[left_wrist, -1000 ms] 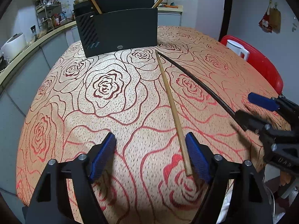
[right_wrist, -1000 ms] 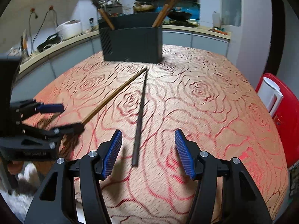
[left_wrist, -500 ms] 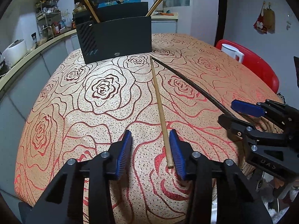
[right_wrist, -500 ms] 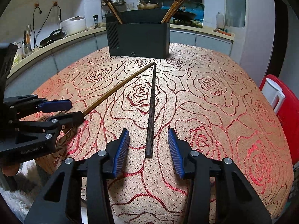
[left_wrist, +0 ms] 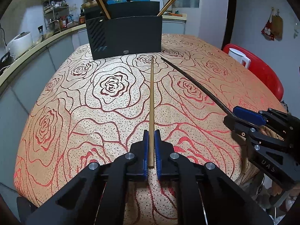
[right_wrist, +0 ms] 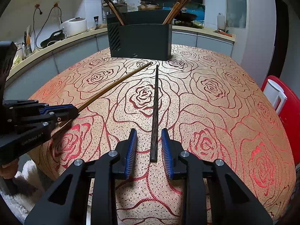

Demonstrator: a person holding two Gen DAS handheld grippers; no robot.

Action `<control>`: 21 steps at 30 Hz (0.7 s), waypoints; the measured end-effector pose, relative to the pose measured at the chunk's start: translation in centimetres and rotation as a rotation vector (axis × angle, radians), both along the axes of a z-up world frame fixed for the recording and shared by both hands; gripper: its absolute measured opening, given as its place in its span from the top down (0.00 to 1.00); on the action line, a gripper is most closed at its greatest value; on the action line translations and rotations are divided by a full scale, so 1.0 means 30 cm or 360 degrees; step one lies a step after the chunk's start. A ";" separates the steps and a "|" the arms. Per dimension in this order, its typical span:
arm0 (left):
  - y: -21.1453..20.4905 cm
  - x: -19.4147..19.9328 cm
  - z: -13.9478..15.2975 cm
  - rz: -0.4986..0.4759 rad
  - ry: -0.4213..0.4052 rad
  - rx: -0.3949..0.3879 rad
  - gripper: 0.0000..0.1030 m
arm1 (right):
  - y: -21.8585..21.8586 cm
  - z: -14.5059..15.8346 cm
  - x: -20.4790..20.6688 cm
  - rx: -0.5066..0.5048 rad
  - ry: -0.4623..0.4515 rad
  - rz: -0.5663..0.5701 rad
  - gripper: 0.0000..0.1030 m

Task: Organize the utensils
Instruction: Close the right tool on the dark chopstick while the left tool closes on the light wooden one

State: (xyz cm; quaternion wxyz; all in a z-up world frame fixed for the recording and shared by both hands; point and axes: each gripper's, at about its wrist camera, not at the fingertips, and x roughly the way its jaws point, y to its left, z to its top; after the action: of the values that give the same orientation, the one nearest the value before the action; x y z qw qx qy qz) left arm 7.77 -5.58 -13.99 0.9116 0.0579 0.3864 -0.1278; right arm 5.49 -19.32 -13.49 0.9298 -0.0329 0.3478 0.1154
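- Left gripper [left_wrist: 151, 148], low at 6 o'clock in the left wrist view, is clamped narrow on the near end of a long light-brown wooden chopstick [left_wrist: 151, 101], its blue pads touching the stick on both sides.
- That chopstick runs toward 12 o'clock across the rose-patterned tan-and-red cloth surface [left_wrist: 84, 123], its far tip just short of the tall black rectangular utensil holder [left_wrist: 124, 35].
- At 3 o'clock in the same view the right gripper [left_wrist: 243, 118] straddles the end of a thin dark-brown chopstick [left_wrist: 195, 86] slanting up toward 12 o'clock.
- More chopsticks stand in both ends of the holder.
- In the right wrist view, the right gripper [right_wrist: 149, 146] at 6 o'clock is narrowing, jaws closing, with the dark-brown chopstick [right_wrist: 155, 112] lying between the pads, a gap on each side.
- Its far tip points to 12 o'clock, near the holder [right_wrist: 140, 41].
- At 9 o'clock the left gripper [right_wrist: 69, 111] holds the light-brown chopstick [right_wrist: 112, 85], which angles up toward 1 o'clock.
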 end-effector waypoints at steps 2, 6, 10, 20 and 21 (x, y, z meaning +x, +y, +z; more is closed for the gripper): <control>-0.006 -0.008 -0.003 0.0011 -0.0022 0.0016 0.94 | -0.002 -0.002 0.002 0.0007 -0.0009 -0.0004 0.74; -0.011 -0.016 -0.006 0.0029 -0.0041 0.0016 0.94 | -0.002 -0.005 0.003 0.0004 -0.0024 -0.0007 0.74; -0.019 -0.024 -0.009 0.0022 -0.0057 0.0019 0.94 | 0.000 -0.005 0.004 0.0003 -0.0026 -0.0007 0.74; -0.011 -0.022 -0.006 0.0008 -0.0050 0.0007 0.94 | 0.001 -0.006 0.004 0.0003 -0.0025 -0.0007 0.75; -0.010 -0.022 -0.006 0.0006 -0.0049 0.0007 0.94 | 0.001 -0.006 0.004 0.0003 -0.0024 -0.0005 0.76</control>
State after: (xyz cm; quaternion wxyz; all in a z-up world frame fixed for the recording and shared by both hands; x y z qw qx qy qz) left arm 7.11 -5.90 -14.17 0.9176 0.0613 0.3726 -0.1241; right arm 5.62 -19.29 -13.66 0.9327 -0.0322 0.3407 0.1140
